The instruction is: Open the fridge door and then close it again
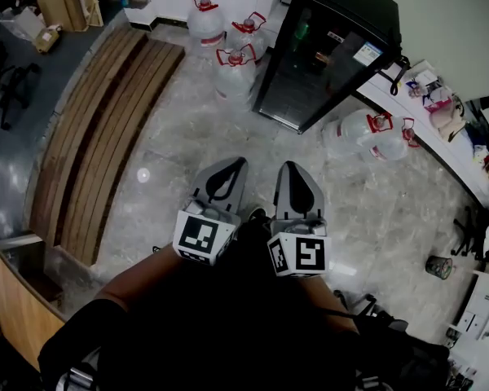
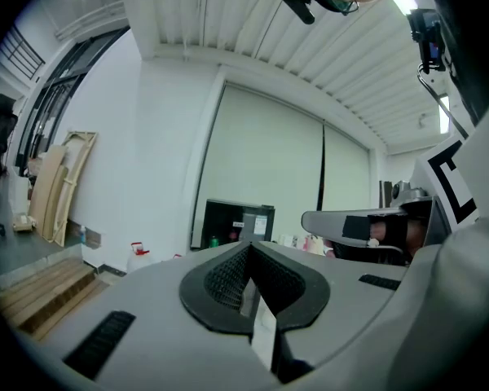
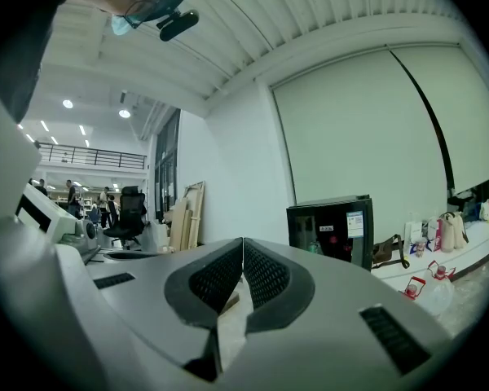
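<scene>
Two grey grippers with black-and-white marker cubes, left gripper and right gripper, sit side by side, jaws together, pointing towards a black glass-door fridge, well apart from it. Its door looks closed. Clear plastic water jugs with red handles stand beside it on the pale marbled floor. Long brown wooden planks lie to the left.

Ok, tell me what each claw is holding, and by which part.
Nothing is held. The left claw and the right claw are both shut with nothing between their jaws, apart from the fridge ahead.
</scene>
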The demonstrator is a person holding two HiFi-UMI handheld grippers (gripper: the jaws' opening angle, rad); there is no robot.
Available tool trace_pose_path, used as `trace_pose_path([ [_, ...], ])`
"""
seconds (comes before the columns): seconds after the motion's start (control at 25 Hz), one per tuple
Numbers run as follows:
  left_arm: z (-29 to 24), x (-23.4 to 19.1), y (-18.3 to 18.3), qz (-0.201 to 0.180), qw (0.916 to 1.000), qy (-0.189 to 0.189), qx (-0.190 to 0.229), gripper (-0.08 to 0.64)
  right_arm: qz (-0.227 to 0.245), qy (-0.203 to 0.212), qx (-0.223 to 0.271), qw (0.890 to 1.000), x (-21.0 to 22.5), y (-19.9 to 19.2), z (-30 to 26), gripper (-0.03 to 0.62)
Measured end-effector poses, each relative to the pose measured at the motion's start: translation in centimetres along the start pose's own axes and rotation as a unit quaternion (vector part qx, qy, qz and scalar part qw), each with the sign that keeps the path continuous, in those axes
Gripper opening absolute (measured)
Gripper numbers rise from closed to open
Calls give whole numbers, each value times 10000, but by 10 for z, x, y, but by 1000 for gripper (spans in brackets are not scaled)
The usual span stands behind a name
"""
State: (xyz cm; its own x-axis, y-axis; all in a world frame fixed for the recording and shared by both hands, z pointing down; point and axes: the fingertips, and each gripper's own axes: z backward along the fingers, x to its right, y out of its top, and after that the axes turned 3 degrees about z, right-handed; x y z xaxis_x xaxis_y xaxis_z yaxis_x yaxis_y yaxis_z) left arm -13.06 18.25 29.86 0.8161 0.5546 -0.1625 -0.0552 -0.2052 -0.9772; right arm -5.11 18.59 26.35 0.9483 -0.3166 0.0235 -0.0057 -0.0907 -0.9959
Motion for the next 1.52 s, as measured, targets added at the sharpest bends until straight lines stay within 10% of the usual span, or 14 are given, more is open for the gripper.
trace_pose_path([
  [0.96, -306, -64, 17, -267, 9983, 470, -194, 8, -346, 295, -275, 9986, 213, -34, -213, 15],
  [1.52, -498, -216, -83, -686, 9958, -601, -6, 183, -584, -670, -744, 9933, 254, -161, -339, 15],
])
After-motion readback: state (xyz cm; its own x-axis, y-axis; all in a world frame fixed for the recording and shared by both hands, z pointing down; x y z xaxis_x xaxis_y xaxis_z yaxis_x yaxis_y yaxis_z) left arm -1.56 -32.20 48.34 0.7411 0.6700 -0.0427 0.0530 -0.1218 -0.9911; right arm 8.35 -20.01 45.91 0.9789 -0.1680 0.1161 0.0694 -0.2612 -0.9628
